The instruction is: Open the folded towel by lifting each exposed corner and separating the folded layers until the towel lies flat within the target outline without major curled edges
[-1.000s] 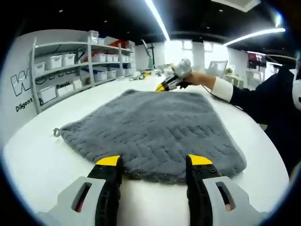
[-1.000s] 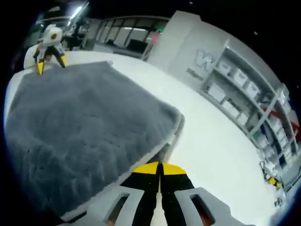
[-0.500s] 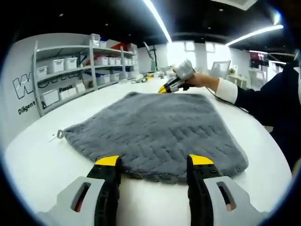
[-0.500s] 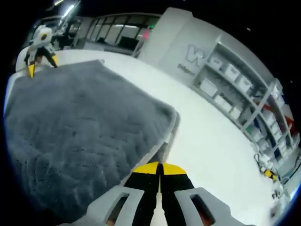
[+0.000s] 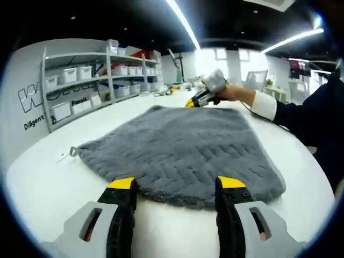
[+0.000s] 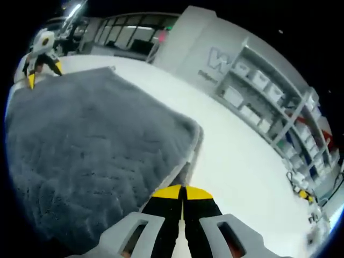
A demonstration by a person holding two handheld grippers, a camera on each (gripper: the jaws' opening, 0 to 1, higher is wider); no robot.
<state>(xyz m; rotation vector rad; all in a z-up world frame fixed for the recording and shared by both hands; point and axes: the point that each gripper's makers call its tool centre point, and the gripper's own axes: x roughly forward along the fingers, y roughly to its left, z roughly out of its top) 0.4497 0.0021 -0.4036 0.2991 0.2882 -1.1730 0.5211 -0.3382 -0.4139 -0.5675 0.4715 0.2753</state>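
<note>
Plush grey ribbed towel (image 5: 183, 153) spread on smooth white table (image 5: 48, 177)

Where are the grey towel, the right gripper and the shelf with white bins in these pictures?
grey towel (image 5: 183, 156): left gripper view, middle of its ribbed top surface.
right gripper (image 6: 184, 189): right gripper view, the line where its yellow tips meet.
shelf with white bins (image 5: 88, 80): left gripper view, its middle tier by the wall.

Right hand-held gripper (image 5: 189, 102) shifted slightly farther right along towel's (image 5: 183, 150) far corner; towel lies flatter.
</note>
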